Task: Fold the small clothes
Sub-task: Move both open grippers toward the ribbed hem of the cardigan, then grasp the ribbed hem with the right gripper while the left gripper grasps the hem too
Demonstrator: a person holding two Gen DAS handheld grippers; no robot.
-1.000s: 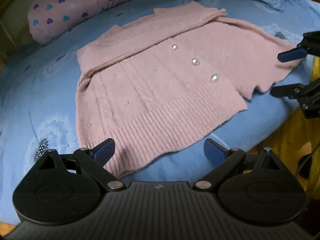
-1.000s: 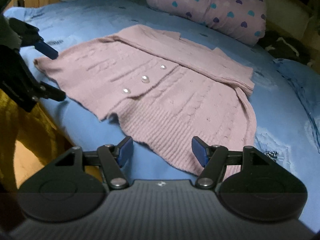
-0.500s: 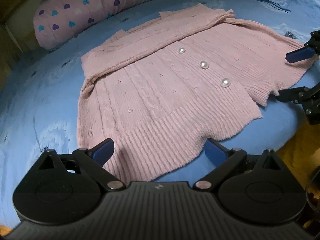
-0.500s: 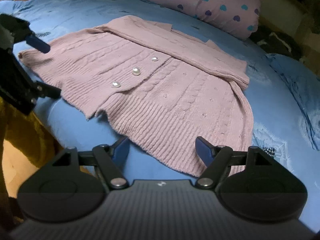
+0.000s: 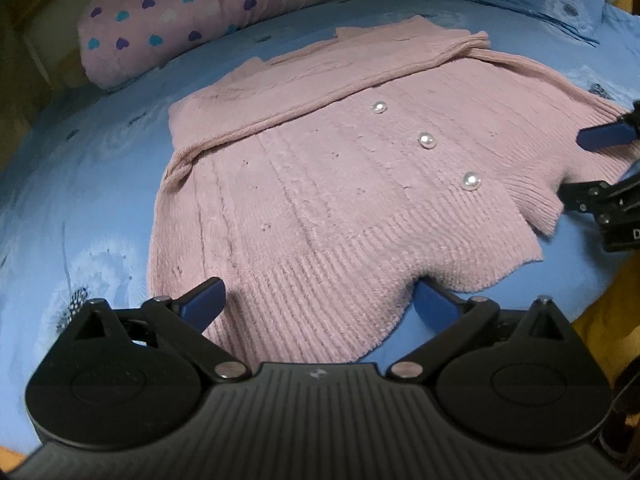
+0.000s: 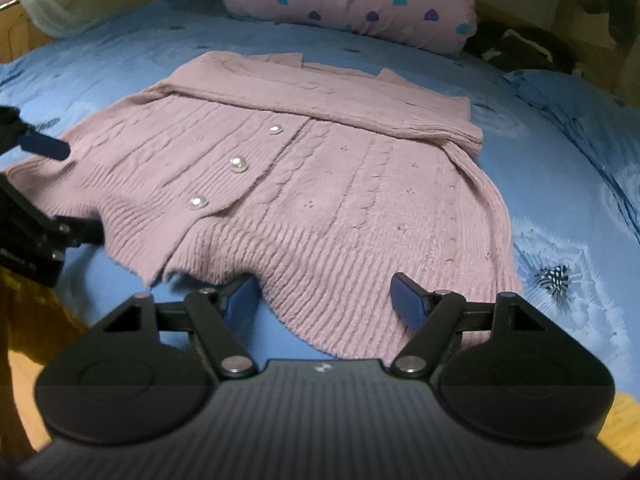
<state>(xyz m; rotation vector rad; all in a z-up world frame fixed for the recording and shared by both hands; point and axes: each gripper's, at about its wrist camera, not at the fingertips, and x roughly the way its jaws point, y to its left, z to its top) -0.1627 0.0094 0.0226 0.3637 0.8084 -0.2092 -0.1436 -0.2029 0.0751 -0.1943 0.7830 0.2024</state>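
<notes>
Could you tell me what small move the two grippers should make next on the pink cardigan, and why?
Probably ease both down and close on the ribbed hem. The cardigan lies flat, sleeves already folded across the top; the left gripper and right gripper stand open, straddling the hem, gripping nothing.

Pink knit cardigan (image 5: 328,184) flat on bed, buttoned, sleeves folded across top.

No legible wording anywhere: only a cut-off white mark, perhaps a "D", on the right tool (image 5: 600,168) at the frame's edge; the rest unreadable.
</notes>
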